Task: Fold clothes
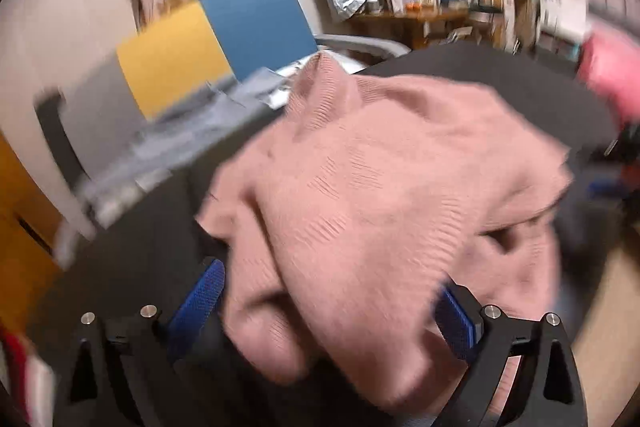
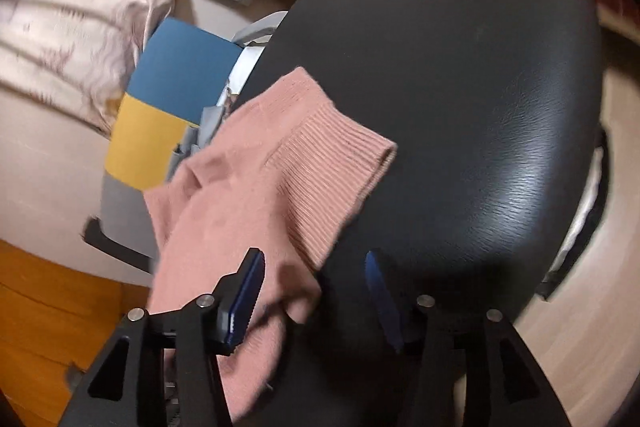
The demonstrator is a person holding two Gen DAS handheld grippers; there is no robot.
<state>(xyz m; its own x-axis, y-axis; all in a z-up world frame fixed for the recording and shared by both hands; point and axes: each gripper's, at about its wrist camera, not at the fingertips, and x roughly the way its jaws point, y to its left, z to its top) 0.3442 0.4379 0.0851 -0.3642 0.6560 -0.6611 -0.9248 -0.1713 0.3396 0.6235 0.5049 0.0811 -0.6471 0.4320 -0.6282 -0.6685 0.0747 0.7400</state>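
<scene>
Garment: pink knit sweater (image 2: 256,187), ribbed cuff (image 2: 332,151) toward frame centre, bunched and creased.
Place: draped over the black seat (image 2: 460,87).
Left gripper (image 1: 328,307): wide, fabric bulging between fingers.
Right gripper (image 2: 316,299): wide, sweater edge between fingers.

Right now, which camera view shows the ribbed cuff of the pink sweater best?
The right wrist view: the ribbed cuff lies flat and sharp on the black seat, with its open end visible. The left wrist view shows only blurred, bunched pink sweater filling the frame between the fingers; no cuff can be made out there.
</scene>
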